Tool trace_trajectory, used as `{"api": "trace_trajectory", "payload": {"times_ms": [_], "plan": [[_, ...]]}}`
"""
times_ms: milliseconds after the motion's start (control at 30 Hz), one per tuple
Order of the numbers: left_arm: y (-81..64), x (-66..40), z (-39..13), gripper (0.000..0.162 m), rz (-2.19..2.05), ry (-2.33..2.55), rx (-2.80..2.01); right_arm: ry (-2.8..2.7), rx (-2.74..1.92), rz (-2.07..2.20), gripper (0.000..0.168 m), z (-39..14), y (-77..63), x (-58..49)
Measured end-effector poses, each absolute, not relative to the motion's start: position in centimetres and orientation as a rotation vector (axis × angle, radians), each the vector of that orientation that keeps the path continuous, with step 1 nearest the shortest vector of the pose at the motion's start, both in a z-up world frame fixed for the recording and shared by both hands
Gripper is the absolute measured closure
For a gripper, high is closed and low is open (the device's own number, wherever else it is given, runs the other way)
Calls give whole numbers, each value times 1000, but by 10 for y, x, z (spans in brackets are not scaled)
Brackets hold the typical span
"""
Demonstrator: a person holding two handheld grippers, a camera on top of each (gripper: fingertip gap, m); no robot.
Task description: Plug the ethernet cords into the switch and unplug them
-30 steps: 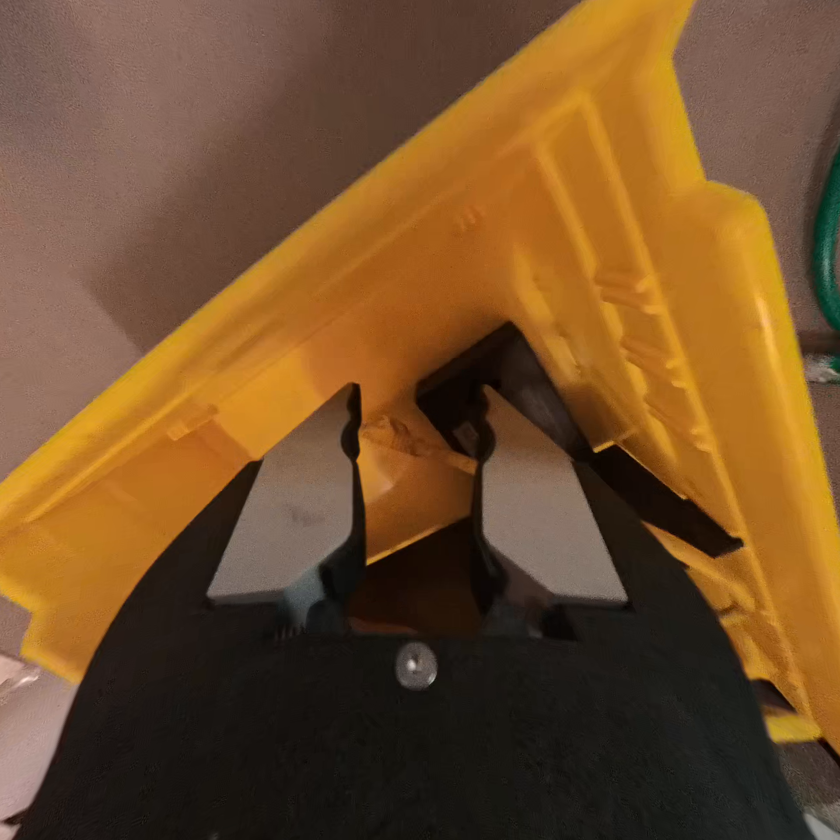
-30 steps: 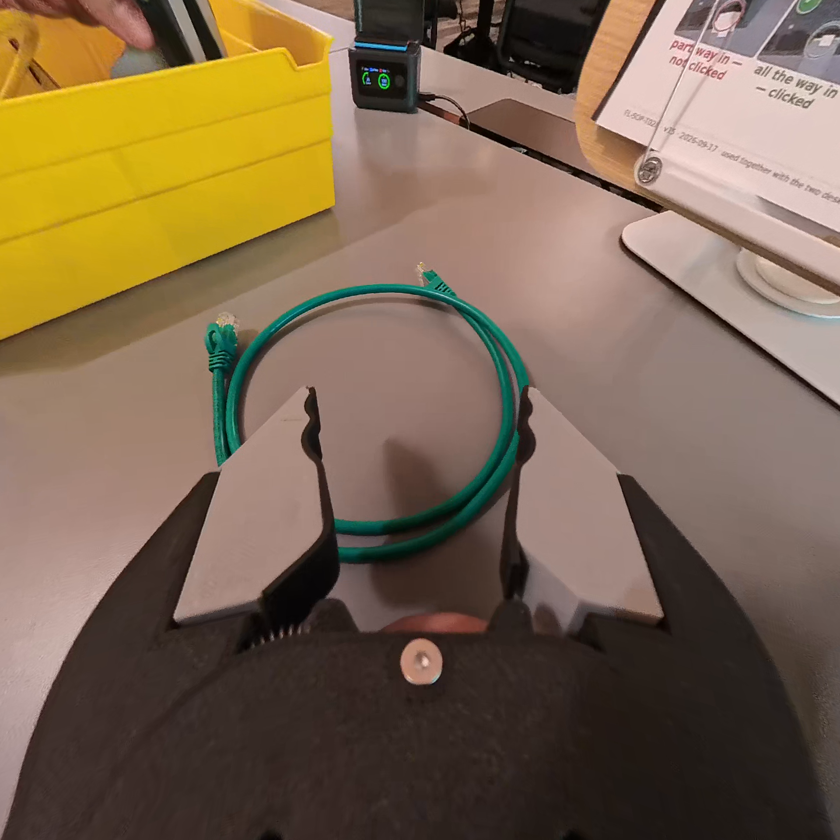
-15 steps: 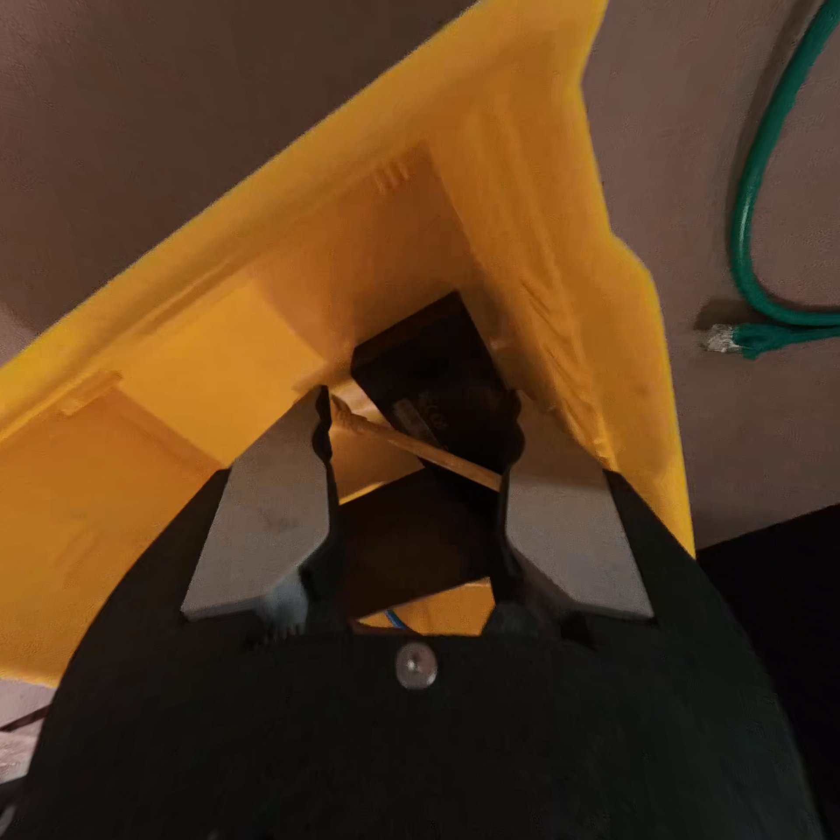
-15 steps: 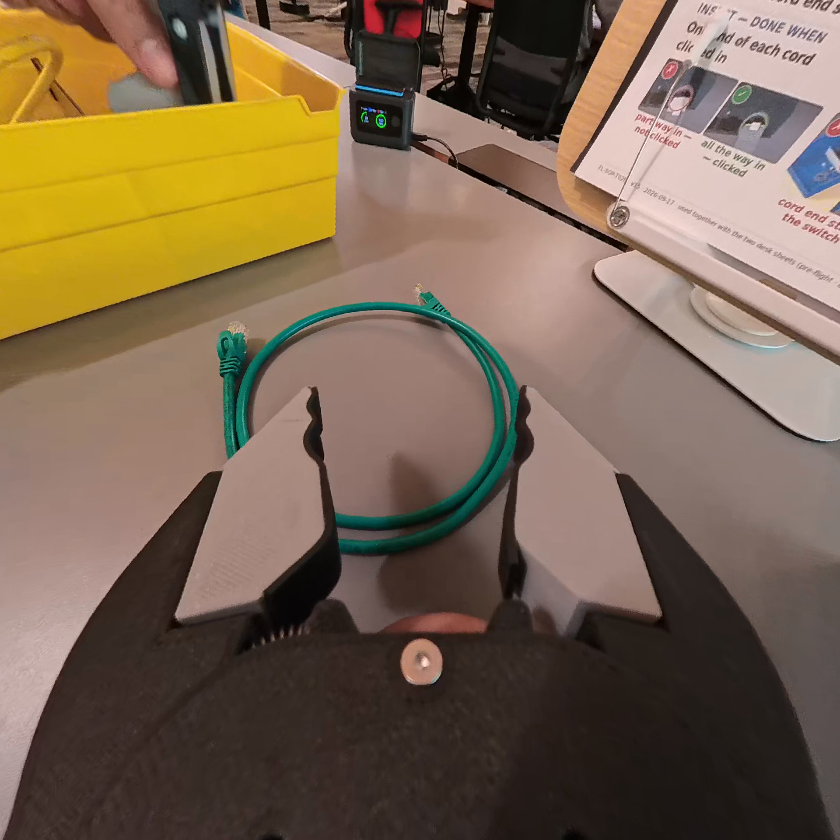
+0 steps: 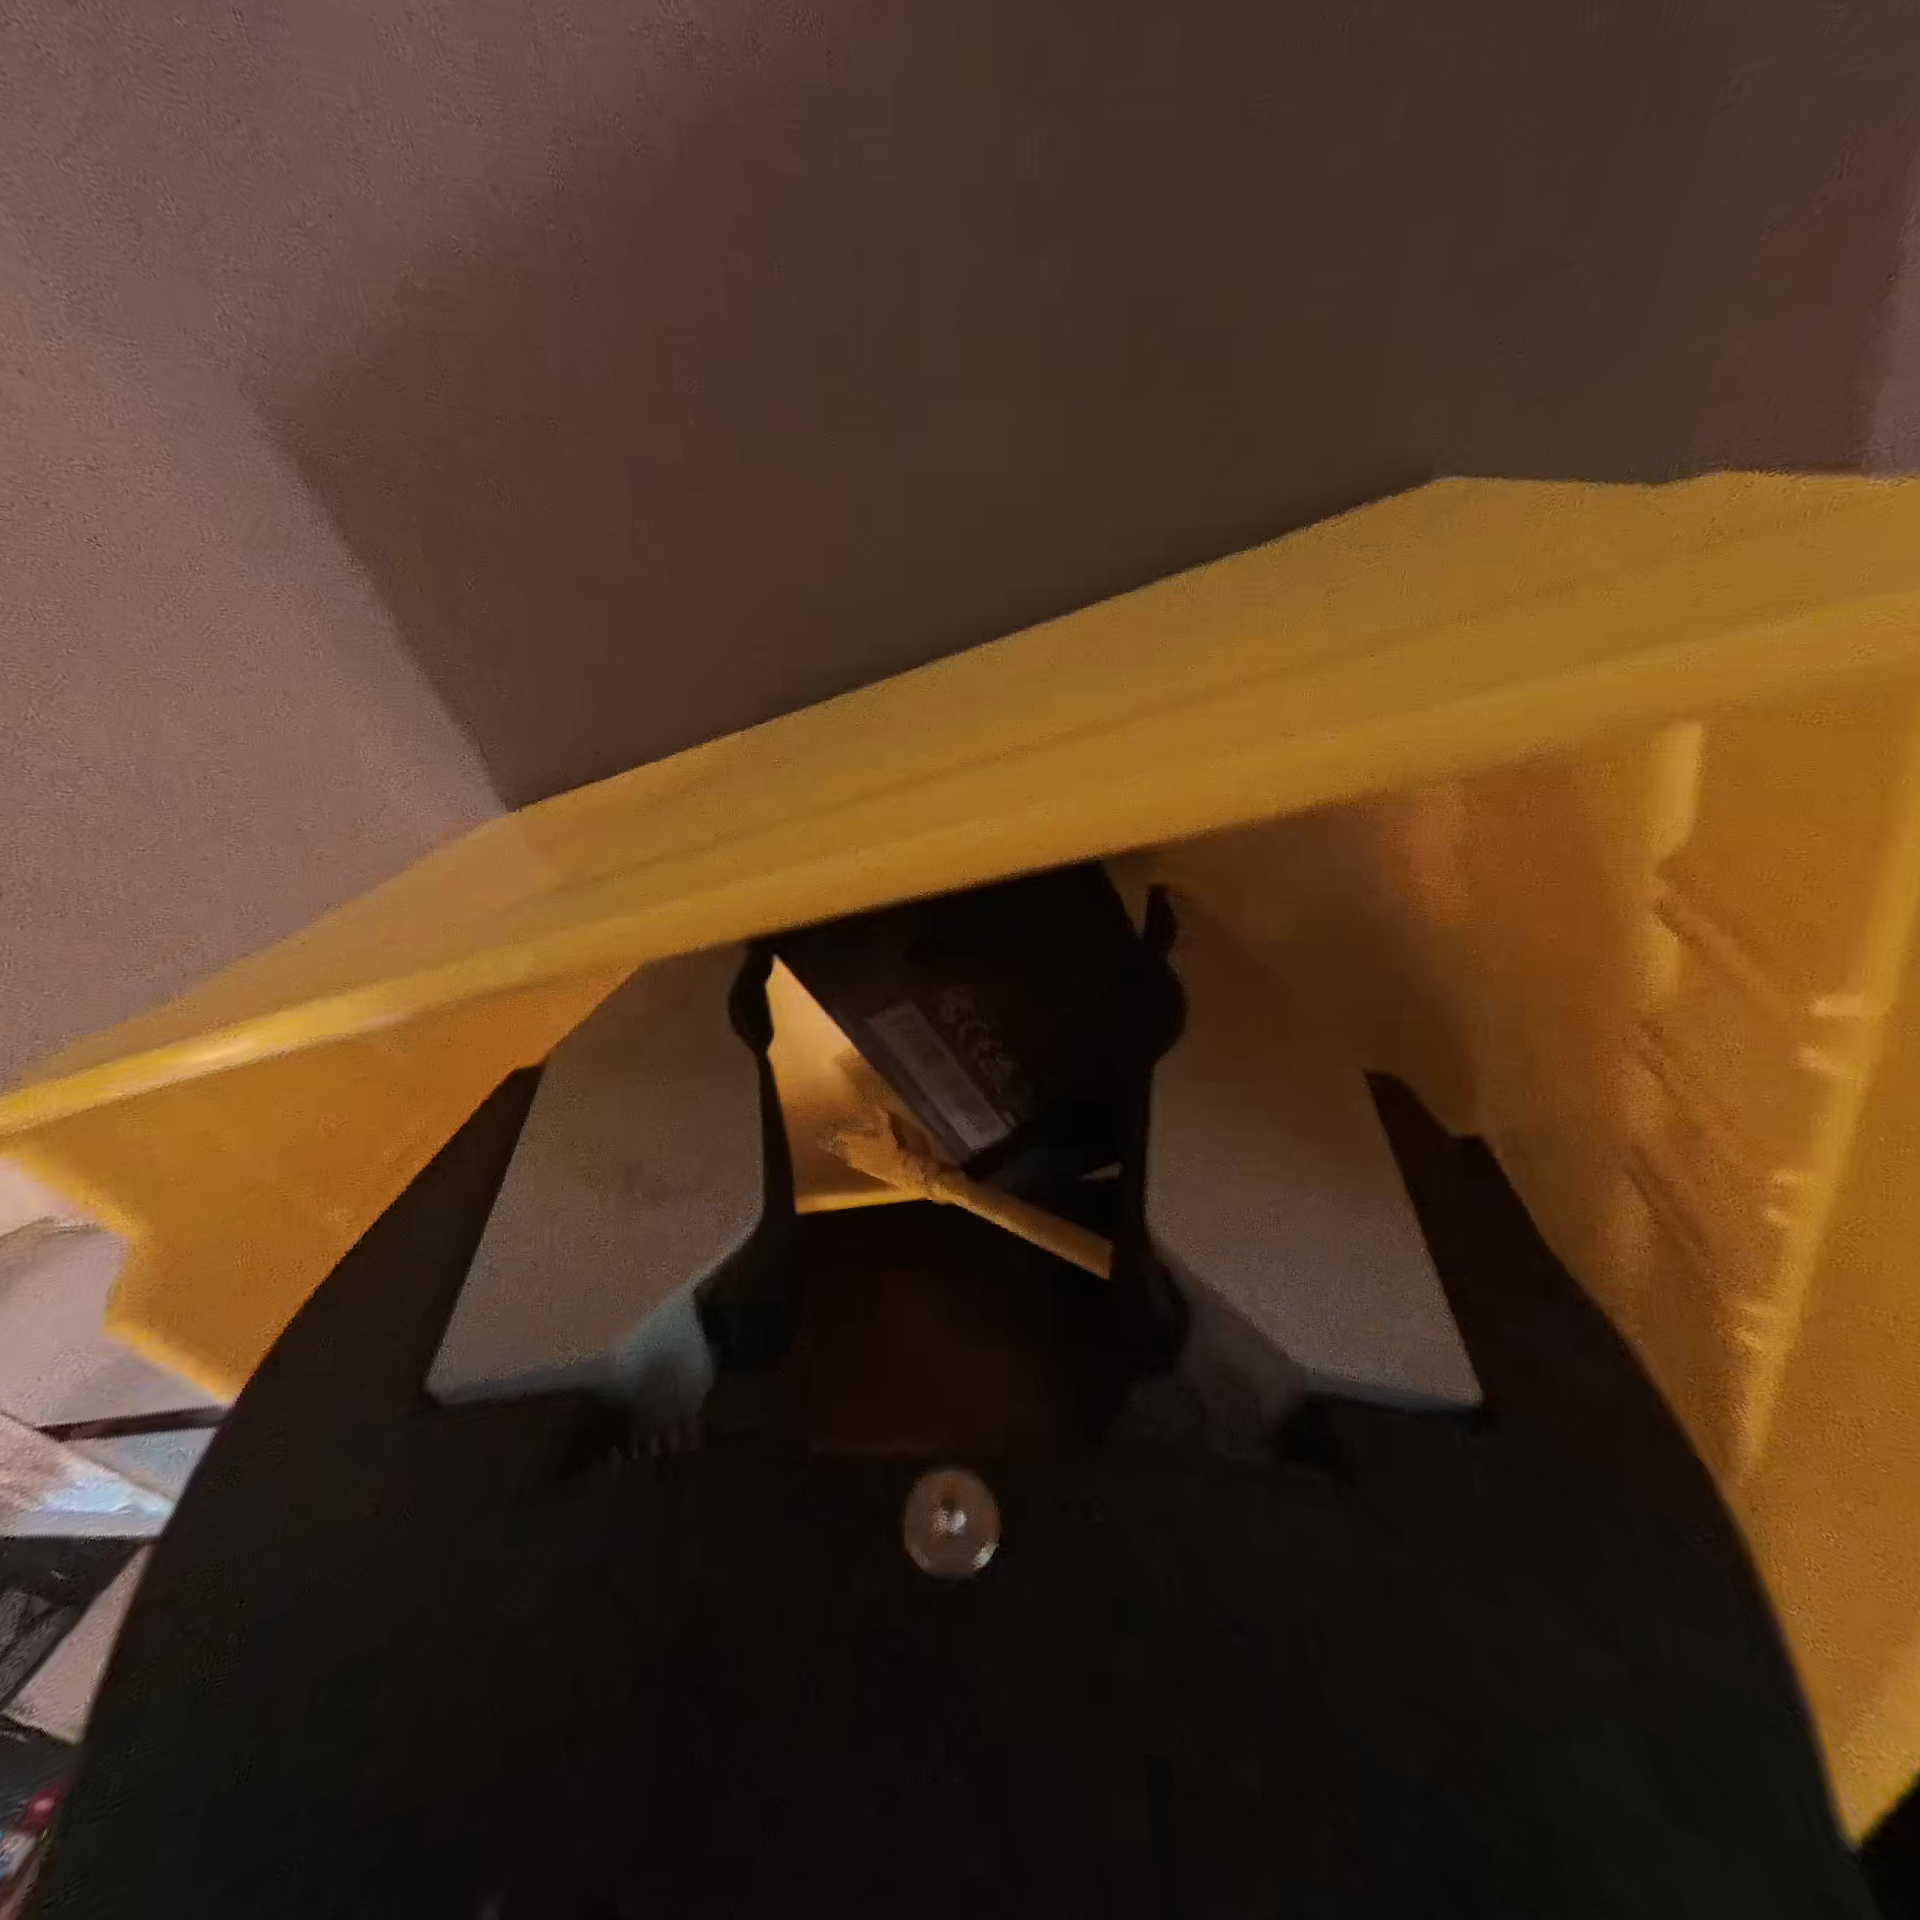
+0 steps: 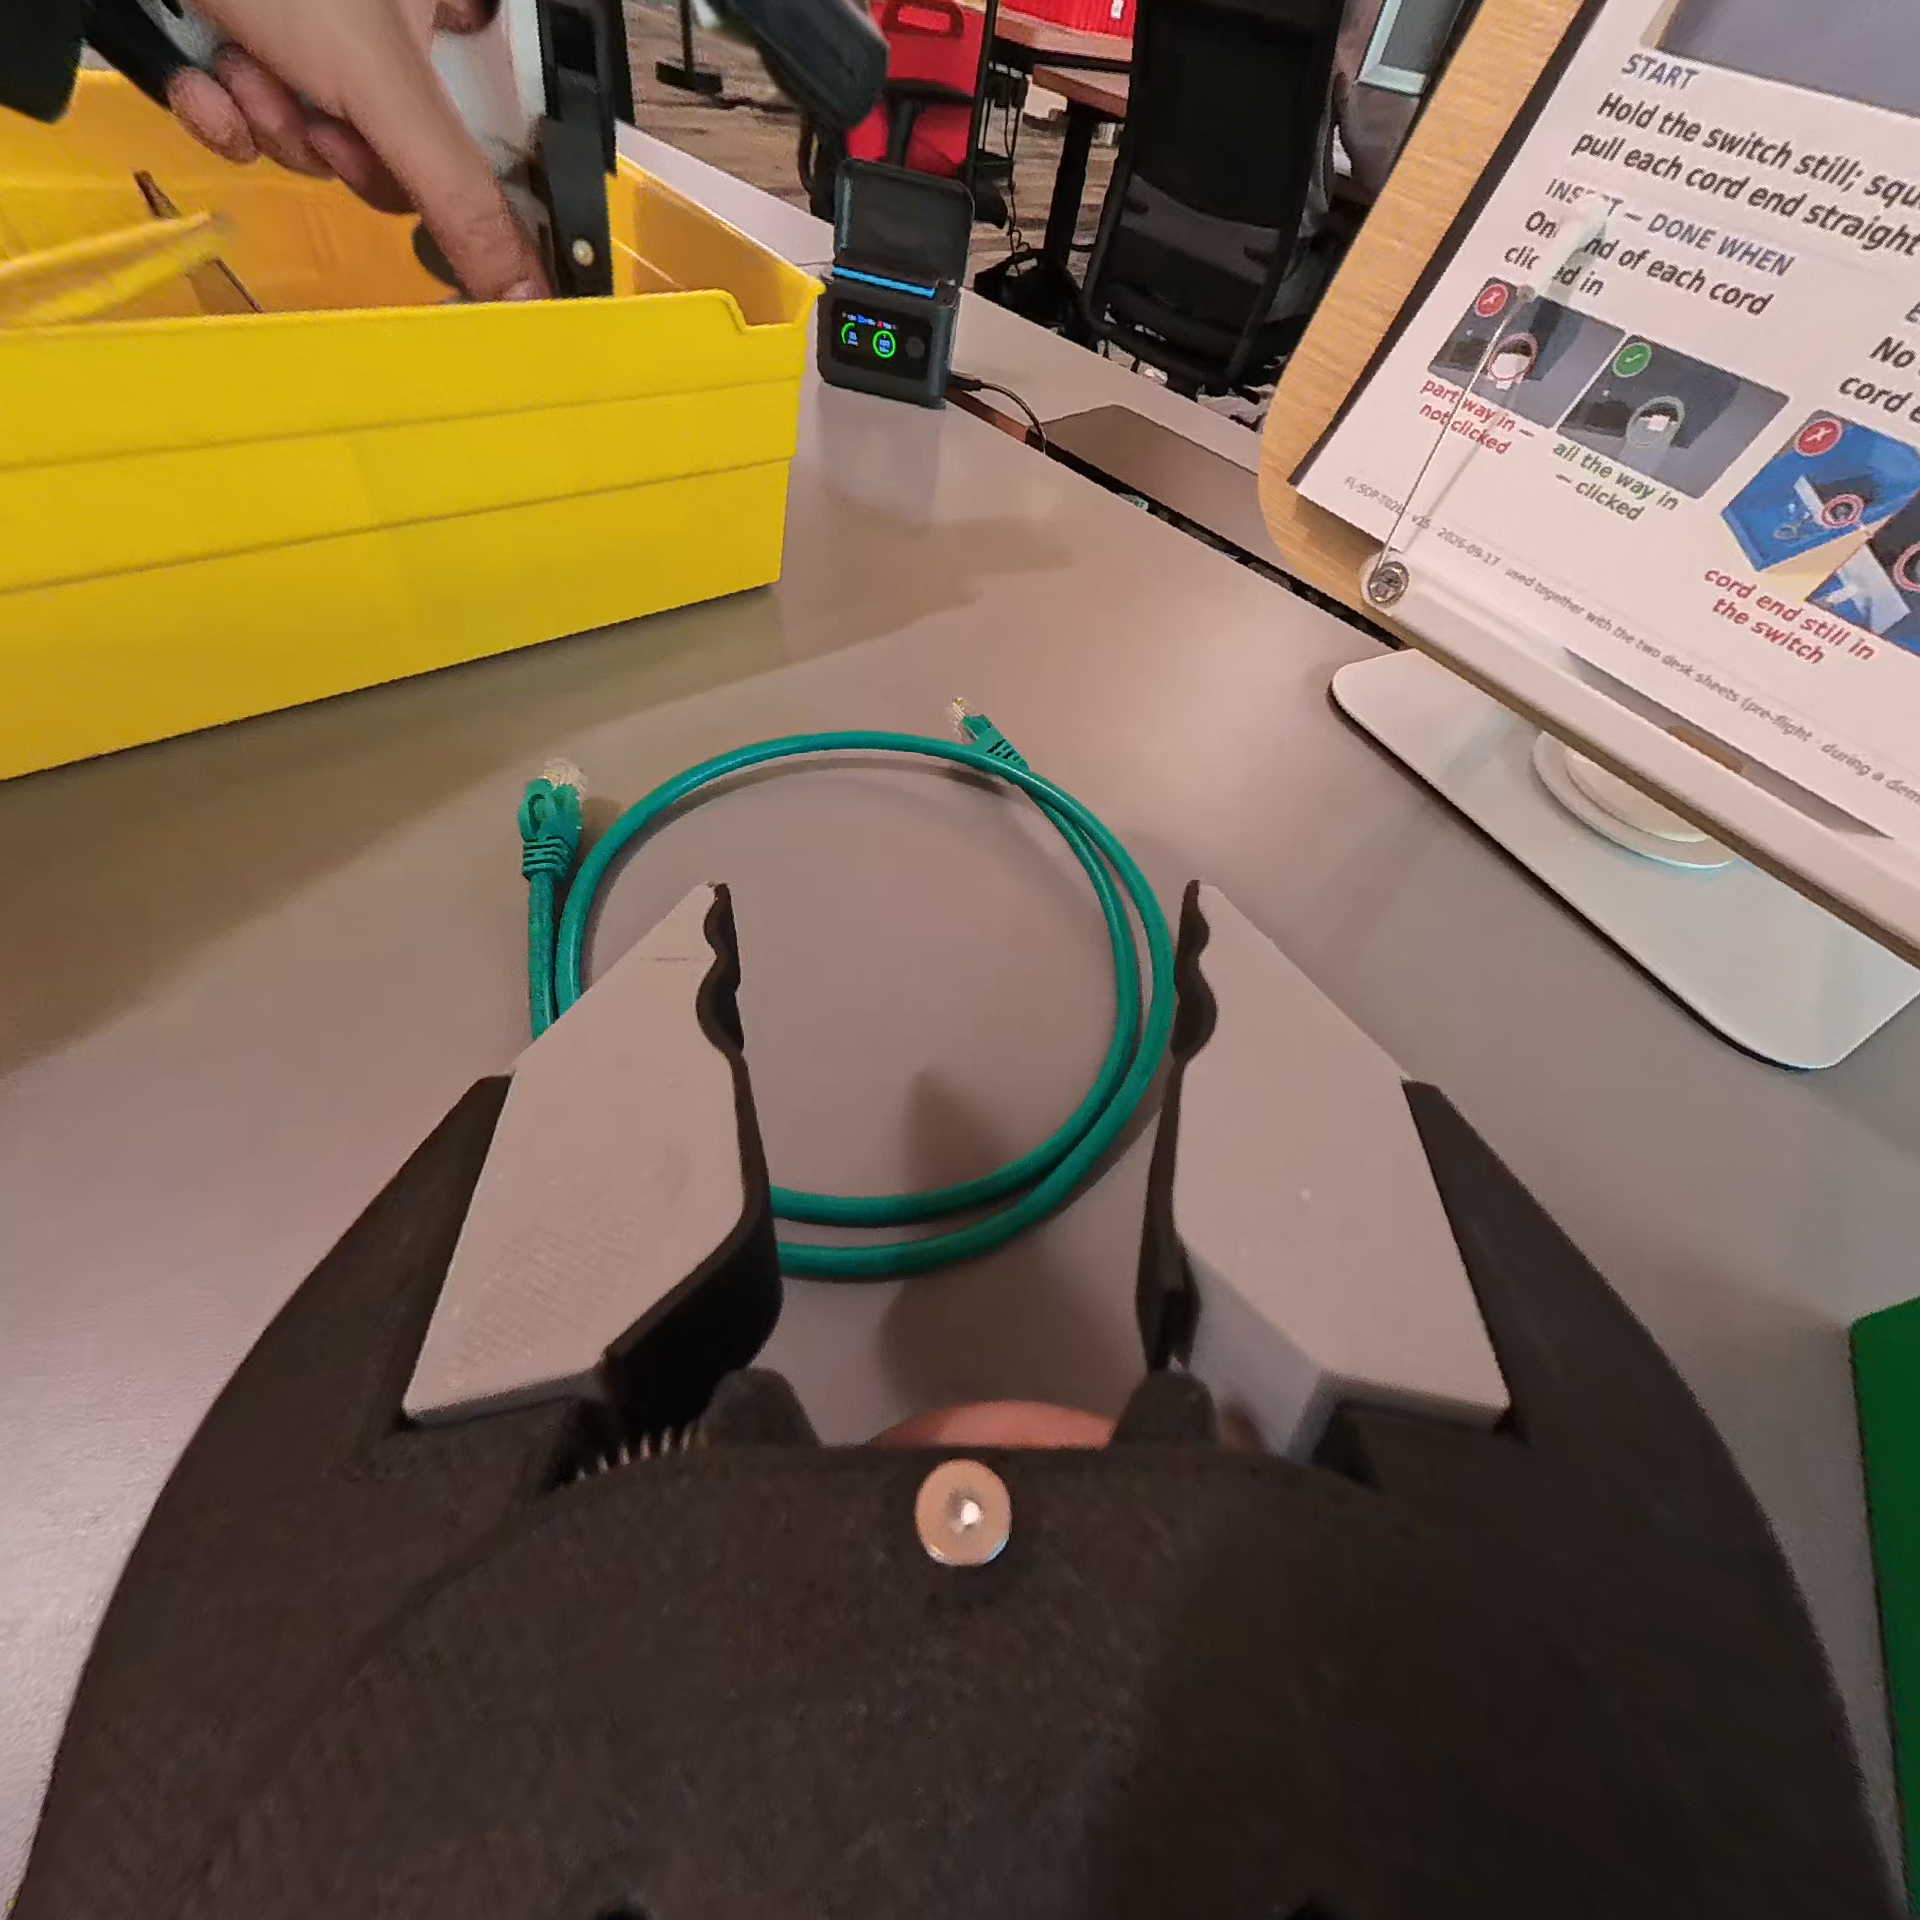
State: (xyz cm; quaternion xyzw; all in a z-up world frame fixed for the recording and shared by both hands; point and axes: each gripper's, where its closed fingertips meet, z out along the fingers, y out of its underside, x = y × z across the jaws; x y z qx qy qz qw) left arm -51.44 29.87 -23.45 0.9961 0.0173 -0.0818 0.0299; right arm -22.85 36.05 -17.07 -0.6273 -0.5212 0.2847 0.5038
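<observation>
In the left wrist view my left gripper point(image 5: 951, 966) reaches into the yellow bin point(image 5: 1039, 748). A black switch point(image 5: 997, 1029) fills the gap between its fingertips, and the jaws stand against its two sides. A yellow ethernet cord point(image 5: 977, 1195) lies across the gap below it. The bin rim hides the fingertips. In the right wrist view my right gripper point(image 6: 956, 914) is open and empty, low over a coiled green ethernet cord point(image 6: 1122, 935) on the grey table. The left gripper point(image 6: 571, 177) and the hand point(image 6: 395, 135) holding it show inside the bin point(image 6: 395, 499).
An instruction sheet on a white stand point(image 6: 1662, 935) is at the right. A small black device with a lit screen point(image 6: 888, 312) sits behind the bin. A green flat item point(image 6: 1886, 1558) shows at the right edge. Chairs stand beyond the table.
The left gripper opened wider around the switch, then narrowed slightly on it, and its view swung so the bin rim now crosses the fingertips. The right gripper drew back a little from the green cord.
</observation>
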Motion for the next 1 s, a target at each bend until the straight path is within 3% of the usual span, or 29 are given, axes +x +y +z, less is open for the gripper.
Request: {"api": "trace_trajectory", "payload": {"times_ms": [333, 567, 767, 1000], "plan": [[312, -554, -160, 95, -982, -100, 3341, -1246, -1518, 669, 88, -172, 365, -228], [307, -543, -75, 96, -1362, -57, 3555, -1219, -1540, 656, 88, -174, 375, -225], [320, -445, -19, 96, -1191, -289, 3869, -1170, -1556, 680, 88, -170, 385, -220], [343, -294, -10, 95, -657, -785, 4176, -1166, -1477, 816, 82, -153, 372, -220]]}}
